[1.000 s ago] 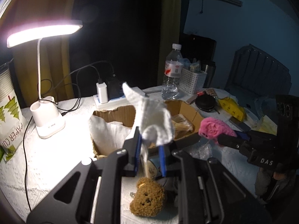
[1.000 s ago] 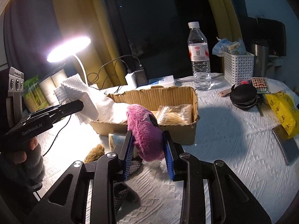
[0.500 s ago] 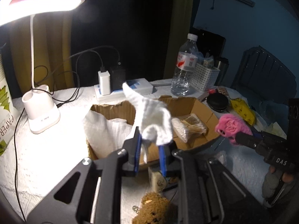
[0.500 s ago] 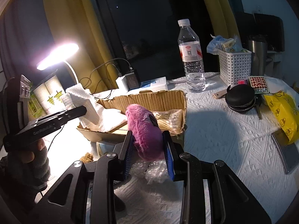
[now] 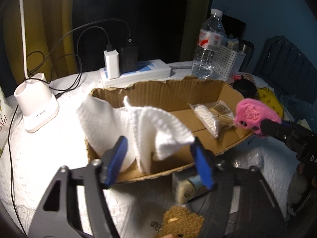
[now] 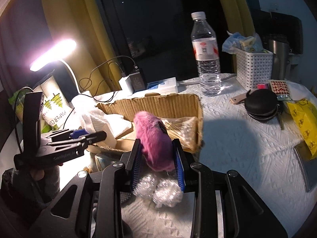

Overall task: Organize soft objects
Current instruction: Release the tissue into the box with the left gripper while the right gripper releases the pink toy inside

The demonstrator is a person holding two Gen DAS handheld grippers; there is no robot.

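My left gripper (image 5: 158, 158) is open over the near wall of the cardboard box (image 5: 158, 93). The white knitted cloth (image 5: 156, 127) stands loose between its blue pads, inside the box beside a white paper towel (image 5: 101, 123). My right gripper (image 6: 157, 159) is shut on the pink fuzzy toy (image 6: 154, 138), held at the box's (image 6: 164, 105) right near corner; the toy also shows in the left wrist view (image 5: 255, 117). A brown plush bear (image 5: 182, 224) lies on the table in front of the box. A bag of cotton swabs (image 5: 212, 115) lies in the box's right half.
A desk lamp base (image 5: 35, 107), power strip with chargers (image 5: 134, 71), water bottle (image 6: 206, 55) and white basket (image 6: 253, 67) stand behind the box. A black round case (image 6: 261, 107) and yellow bag (image 6: 303, 121) lie right. Bubble wrap (image 6: 158, 190) and a small packet (image 5: 188, 186) lie near the front.
My left gripper moved forward and down to the box and opened, letting go of the white cloth. My right gripper came closer to the box with the pink toy.
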